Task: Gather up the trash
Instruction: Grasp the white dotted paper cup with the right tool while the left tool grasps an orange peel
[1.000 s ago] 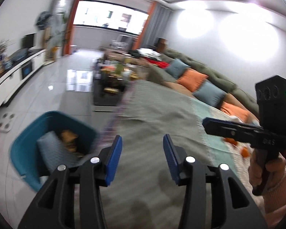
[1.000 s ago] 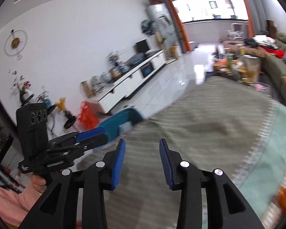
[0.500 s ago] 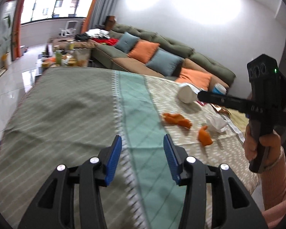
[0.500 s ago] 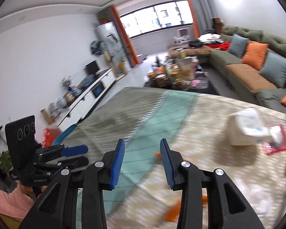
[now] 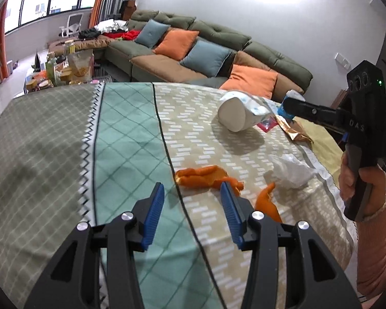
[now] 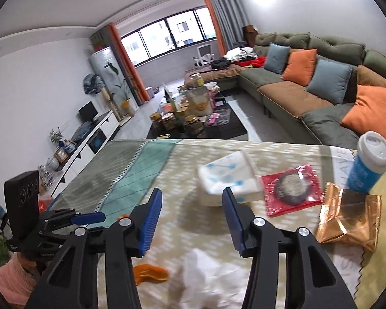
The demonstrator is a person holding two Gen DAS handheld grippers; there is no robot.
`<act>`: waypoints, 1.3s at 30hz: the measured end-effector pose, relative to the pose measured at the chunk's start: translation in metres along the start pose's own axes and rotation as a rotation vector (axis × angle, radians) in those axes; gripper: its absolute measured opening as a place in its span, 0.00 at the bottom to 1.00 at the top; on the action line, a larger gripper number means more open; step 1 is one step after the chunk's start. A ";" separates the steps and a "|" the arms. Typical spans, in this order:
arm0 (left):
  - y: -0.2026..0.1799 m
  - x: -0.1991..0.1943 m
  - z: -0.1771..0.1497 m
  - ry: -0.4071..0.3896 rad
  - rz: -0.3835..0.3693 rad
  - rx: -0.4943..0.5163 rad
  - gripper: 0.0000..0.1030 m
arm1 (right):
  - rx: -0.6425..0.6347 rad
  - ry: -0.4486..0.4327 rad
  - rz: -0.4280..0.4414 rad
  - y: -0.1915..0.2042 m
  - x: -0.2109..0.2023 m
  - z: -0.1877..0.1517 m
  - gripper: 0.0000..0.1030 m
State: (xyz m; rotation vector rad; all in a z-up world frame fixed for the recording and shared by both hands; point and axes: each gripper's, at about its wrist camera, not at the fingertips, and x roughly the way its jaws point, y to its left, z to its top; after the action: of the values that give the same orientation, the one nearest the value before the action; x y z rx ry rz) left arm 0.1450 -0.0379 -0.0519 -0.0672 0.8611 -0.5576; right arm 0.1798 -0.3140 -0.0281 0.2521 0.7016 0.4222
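Trash lies on the cloth-covered table. A large orange peel lies just ahead of my open, empty left gripper; a smaller peel lies to its right. A crumpled white tissue sits further right and shows under my right gripper. My right gripper is open and empty above the tissue. Ahead of it lie a red wrapper and a gold wrapper.
A white tissue pack lies mid-table. A blue cup with a white lid stands at the right. A green sofa with orange and blue cushions runs behind. A cluttered coffee table stands beyond the far edge.
Both grippers swung from the floor and the blue bin at the left across to the table's right end, now over the peels, tissue and wrappers. Both stayed open.
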 end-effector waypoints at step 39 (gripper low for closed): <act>-0.026 -0.004 -0.001 -0.008 -0.049 0.062 0.33 | 0.000 0.033 0.163 -0.005 0.018 0.006 0.03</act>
State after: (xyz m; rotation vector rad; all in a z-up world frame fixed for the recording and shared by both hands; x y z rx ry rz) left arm 0.1308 -0.0580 -0.0422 -0.0339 0.8355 -0.6298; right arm 0.1973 -0.3113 -0.0359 0.3042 0.7158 0.5823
